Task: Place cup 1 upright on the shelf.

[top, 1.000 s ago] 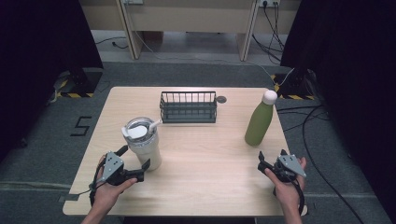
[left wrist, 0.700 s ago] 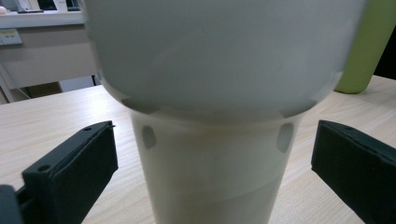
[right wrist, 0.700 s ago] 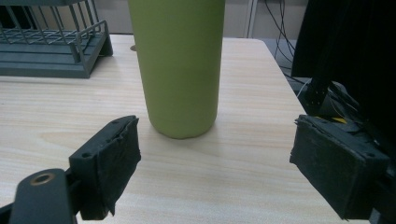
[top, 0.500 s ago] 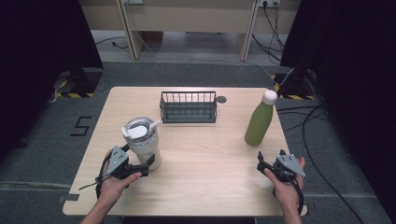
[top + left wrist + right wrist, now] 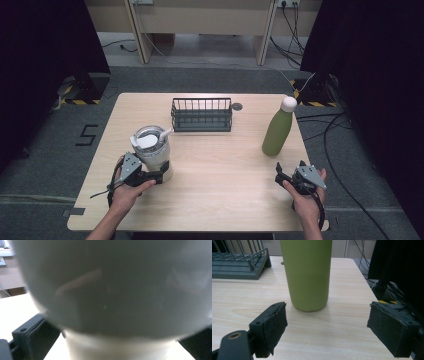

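A cream tumbler [image 5: 150, 147] with a white lid and straw stands at the table's front left. My left gripper [image 5: 159, 176] lies level at its base, one black jaw on each side of it. In the left gripper view the tumbler [image 5: 112, 290] looms blurred and very close, and I see no clear press of the pads on it. A green bottle [image 5: 276, 131] with a white cap stands upright at the right. My right gripper [image 5: 278, 176] rests in front of it, open and empty. The bottle [image 5: 308, 272] stands a little beyond the right gripper [image 5: 327, 322].
A dark wire rack [image 5: 201, 115] sits at the back middle of the wooden table [image 5: 225, 195], also seen as the rack [image 5: 237, 265] at the left. A small round grommet [image 5: 237, 106] lies beside it. The table's right edge is close to my right hand.
My left gripper has slid forward and right, bringing its jaws around the tumbler's base. The right gripper has stayed where it was.
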